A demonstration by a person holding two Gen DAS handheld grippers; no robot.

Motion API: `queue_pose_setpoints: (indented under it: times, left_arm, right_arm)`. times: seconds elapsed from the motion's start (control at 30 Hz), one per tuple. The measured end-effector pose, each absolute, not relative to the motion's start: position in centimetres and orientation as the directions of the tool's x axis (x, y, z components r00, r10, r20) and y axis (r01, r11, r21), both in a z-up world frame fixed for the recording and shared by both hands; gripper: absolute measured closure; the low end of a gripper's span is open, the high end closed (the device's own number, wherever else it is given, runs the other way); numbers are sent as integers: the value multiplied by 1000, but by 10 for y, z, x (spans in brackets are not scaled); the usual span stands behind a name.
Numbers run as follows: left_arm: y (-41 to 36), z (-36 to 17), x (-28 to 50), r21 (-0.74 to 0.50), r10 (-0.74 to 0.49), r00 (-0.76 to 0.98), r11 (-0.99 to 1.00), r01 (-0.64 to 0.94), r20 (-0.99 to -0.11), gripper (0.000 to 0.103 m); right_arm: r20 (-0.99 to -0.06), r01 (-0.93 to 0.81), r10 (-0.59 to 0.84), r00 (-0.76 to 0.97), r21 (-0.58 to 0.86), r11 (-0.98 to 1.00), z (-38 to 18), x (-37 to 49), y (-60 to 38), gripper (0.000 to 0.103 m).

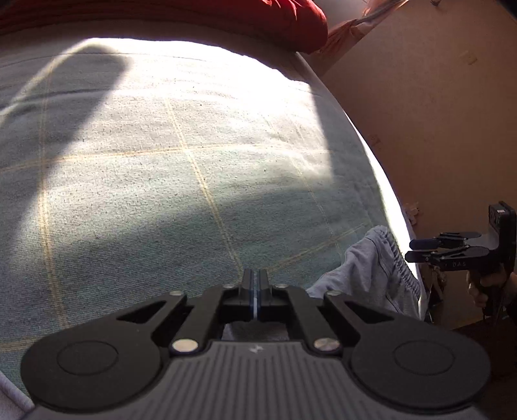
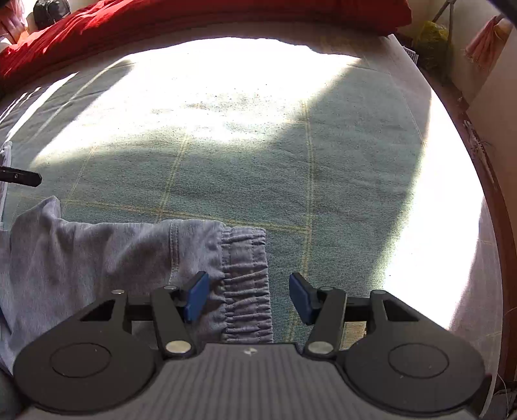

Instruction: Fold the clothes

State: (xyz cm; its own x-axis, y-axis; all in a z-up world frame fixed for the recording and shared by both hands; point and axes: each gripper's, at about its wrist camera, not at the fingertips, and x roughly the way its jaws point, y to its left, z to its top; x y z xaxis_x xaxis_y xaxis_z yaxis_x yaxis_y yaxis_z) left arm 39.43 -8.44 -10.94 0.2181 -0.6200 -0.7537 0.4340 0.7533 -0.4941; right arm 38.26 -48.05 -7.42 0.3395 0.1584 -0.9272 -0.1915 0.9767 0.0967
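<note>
With the left hand-held gripper [image 1: 255, 292] fully closed, holding nothing visible, lower the half-open, empty right hand-held gripper [image 2: 247, 299] squarely onto the grey jersey trousers' [image 2: 97, 258] gathered elastic waistband [image 2: 247, 278].

The left gripper [image 1: 255, 290] pointed downward with its jaws fully closed, pads pressed together. The right gripper [image 2: 248, 297] pointed steeply downward, its blue pads [image 2: 196, 295] standing apart.

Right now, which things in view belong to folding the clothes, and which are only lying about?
For the job:
- grey sweatpants, elastic waistband
- left gripper, fingers shut
- right gripper, fingers open over the waistband

Lying about:
- green checked bedcover
- red bedding
- yellow bag
</note>
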Motion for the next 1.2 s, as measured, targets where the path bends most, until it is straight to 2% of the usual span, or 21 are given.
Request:
queue_pose_setpoints:
  times: [0.13,0.27,0.4,0.67,0.77,0.93,1.07,1.2]
  left_arm:
    - [-118,-106,362,-374,-589,209,708,599,-781,103]
    - [-142,-102,345,-356,-599,186,666,655,-779,101]
    - [-165,-102,338,-345,-583,134,632,694,-801,100]
    - [-201,-98,341,-343,-551,93,632,695,-829,99]
    - [-211,-101,342,-348,-537,71,637,688,-841,99]
    - [-225,-107,337,-335,-508,39,622,707,-861,99]
    - [-231,-107,336,-338,-509,25,606,720,-860,99]
    - [-235,-109,335,-343,-506,9,598,724,-862,99]
  right_arm:
    - [-925,-59,210,317,202,978,-82,349,-517,43]
    - [-891,85,312,330,358,930,-97,304,-550,41]
    - [-778,239,493,389,602,762,-134,267,-573,39]
    - [-558,247,605,568,817,521,-192,250,-572,36]
    - [-493,217,622,609,857,467,-202,260,-567,31]
    - [-452,188,639,623,879,438,-206,268,-567,31]
    - [-461,196,598,656,869,455,-203,248,-562,32]
    - [-521,168,549,653,807,566,-194,265,-556,34]
